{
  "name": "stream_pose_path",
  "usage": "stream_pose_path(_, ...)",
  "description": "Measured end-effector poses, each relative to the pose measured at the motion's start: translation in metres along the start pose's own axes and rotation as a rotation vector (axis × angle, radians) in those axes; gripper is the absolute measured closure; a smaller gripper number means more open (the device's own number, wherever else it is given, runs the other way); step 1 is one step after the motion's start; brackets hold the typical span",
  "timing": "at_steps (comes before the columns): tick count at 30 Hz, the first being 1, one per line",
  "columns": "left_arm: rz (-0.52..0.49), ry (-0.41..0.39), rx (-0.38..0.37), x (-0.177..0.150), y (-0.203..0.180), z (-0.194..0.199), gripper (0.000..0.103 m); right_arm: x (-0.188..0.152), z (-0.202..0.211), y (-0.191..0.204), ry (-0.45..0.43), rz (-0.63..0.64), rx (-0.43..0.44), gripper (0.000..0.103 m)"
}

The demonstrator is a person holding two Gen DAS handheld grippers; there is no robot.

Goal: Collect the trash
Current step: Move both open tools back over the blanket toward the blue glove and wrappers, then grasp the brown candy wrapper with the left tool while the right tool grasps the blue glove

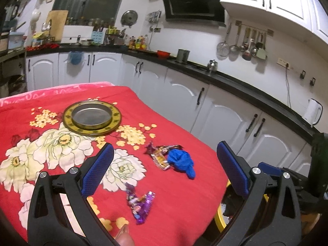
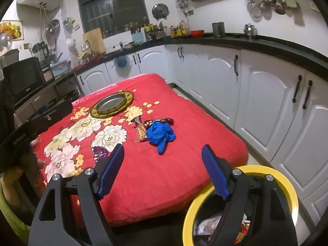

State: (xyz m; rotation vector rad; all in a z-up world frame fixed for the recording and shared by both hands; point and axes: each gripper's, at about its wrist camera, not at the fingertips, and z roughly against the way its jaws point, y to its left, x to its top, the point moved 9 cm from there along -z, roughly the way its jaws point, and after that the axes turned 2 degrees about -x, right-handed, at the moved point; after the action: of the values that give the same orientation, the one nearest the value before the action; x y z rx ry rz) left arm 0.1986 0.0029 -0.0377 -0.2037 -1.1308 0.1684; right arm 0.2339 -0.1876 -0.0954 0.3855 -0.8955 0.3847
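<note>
Red floral tablecloth (image 1: 174,110), wrappers (image 1: 158,155), blue glove (image 1: 181,162), both tools wide apart, empty

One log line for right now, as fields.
left gripper: open, empty | right gripper: open, empty | on table: purple wrapper, blue glove | bin: beside table

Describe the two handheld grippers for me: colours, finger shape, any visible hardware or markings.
Both are alike. The left gripper and the right gripper have matte black plastic frames with triangular cut-outs and round silver pivot bolts. Each has two flat, slab-like fingers faced with blue textured pads. In the right wrist view the left gripper's black body shows small pale lettering, too blurred to read. No cables visible.
</note>
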Motion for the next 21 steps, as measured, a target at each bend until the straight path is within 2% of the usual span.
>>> stream_pose_path(6, 0.045, 0.068, 0.029, 0.003, 0.027, -0.031, 0.011, 0.002, -0.051, 0.001, 0.076, -0.002, -0.002, 0.029)
stream_pose_path(11, 0.062, 0.146, 0.017, -0.001, 0.036, -0.062, 0.012, 0.003, -0.097, -0.006, 0.142, -0.047, 0.018, 0.041)
stream_pose_path(16, 0.107, 0.223, -0.023, -0.002, 0.039, -0.093, 0.022, -0.002, -0.133, -0.010, 0.197, -0.075, 0.015, 0.045)
stream_pose_path(21, 0.150, 0.337, -0.064, -0.014, 0.036, -0.129, 0.032, -0.005, -0.154, -0.008, 0.228, -0.073, 0.023, 0.047)
